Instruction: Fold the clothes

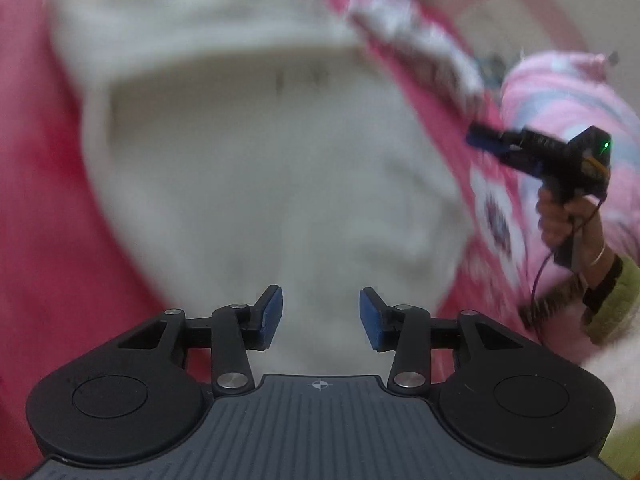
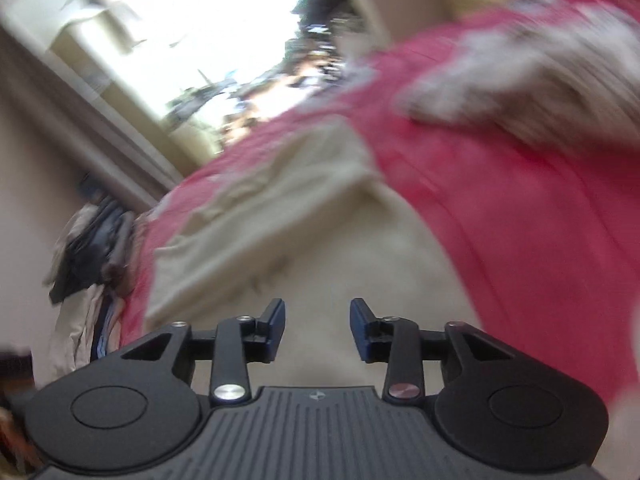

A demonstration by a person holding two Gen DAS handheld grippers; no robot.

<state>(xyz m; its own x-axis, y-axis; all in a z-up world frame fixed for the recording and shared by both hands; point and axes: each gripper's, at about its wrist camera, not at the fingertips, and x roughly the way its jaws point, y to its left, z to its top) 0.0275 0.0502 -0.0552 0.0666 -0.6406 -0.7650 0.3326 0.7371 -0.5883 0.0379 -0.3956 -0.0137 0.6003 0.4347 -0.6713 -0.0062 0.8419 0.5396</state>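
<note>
In the left wrist view, the left gripper is seen nearest, its blue pads held apart with nothing between them. Just beyond it a cream garment is spread on a pink bed cover; whether the gripper touches the cloth cannot be told because of blur. A dark mark on the garment's upper part is too blurred to be read. Bare pink cover is left open along the garment's left side.

To the right, the right gripper is held by a hand, with a green light lit on its body; from this view it cannot be told how its jaws stand. A bangle is worn at the wrist. Behind it a pink patterned bundle lies at the cover's far right. A white printed band runs diagonally across the cover; its print cannot be read.

In the right wrist view, the right gripper is shown with jaws parted and empty, over the cream garment. The garment's folded edge runs toward the far left, where the bed cover ends. Past that edge a pile of dark and pale clothes is seen against a wall. Farther off, a bright window is seen. No containers can be made out.
</note>
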